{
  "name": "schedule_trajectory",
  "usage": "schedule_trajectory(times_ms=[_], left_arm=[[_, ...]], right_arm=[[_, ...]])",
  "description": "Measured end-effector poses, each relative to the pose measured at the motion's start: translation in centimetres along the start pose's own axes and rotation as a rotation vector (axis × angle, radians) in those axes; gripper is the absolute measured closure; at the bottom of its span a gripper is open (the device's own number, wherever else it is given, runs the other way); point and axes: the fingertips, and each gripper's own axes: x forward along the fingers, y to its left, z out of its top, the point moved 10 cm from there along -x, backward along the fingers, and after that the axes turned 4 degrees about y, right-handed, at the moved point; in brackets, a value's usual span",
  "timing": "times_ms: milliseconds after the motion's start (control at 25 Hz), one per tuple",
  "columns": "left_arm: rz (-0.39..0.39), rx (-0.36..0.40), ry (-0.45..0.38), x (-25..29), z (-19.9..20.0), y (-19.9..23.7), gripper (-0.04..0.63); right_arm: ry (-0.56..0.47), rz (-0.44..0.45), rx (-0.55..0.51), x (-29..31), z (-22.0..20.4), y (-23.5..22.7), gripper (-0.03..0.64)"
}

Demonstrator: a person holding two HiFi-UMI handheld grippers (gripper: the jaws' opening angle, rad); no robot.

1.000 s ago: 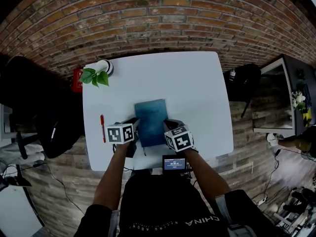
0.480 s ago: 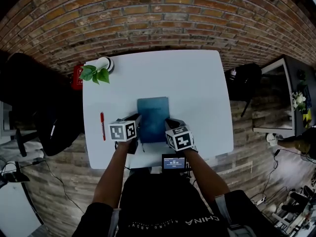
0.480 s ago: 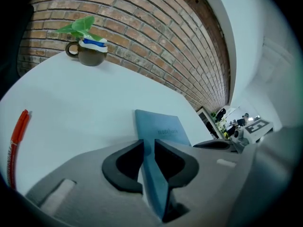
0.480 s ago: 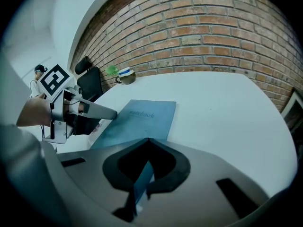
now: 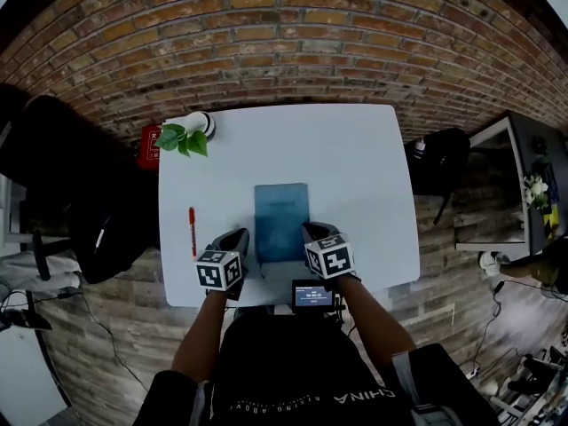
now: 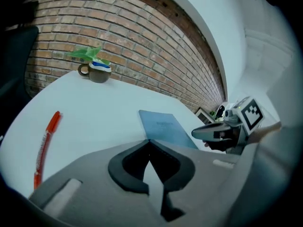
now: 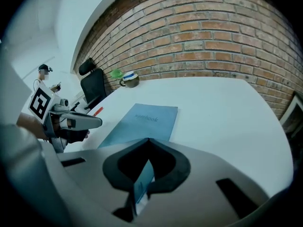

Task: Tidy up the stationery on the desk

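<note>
Plant mug [image 5: 197, 127], brick wall [image 5: 293, 34], black chair [image 5: 62, 176]

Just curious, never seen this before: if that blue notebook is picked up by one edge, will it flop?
The blue notebook looks thin and lies flat, so it would probably sag if held by one edge. On the smooth white desk it would likely slide, not tip, when pushed.

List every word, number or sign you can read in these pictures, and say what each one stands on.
"notebook": on the cover of the blue notebook.
"CHINA": on the person's shirt, upside down in the head view; the smaller line beside it is too blurred to read.
Display at the desk's near edge: digits too small to read.
Red thing beside the desk: print too blurred to read.
</note>
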Motion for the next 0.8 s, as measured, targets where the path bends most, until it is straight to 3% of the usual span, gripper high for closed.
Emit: schedule_trajectory(times_ms=[200, 480, 800], left_arm=[[0.052, 0.025, -0.016, -2.8, -2.0, 0.1, 0.584], [0.119, 0.023, -0.087, -5.7, -1.7, 2.3, 0.584], [0.179, -0.009, -0.134, -9.5, -2.4, 5.2, 0.583]], right_arm=[[-0.023, 0.013, -0.021, -0.8, 0.3, 1.1, 0.607], [-0.038, 0.04, -0.057, -0.7, 1.3, 3.5, 0.607], [-0.018, 0.119, -0.149, 2.2, 3.8, 10.3, 0.591]])
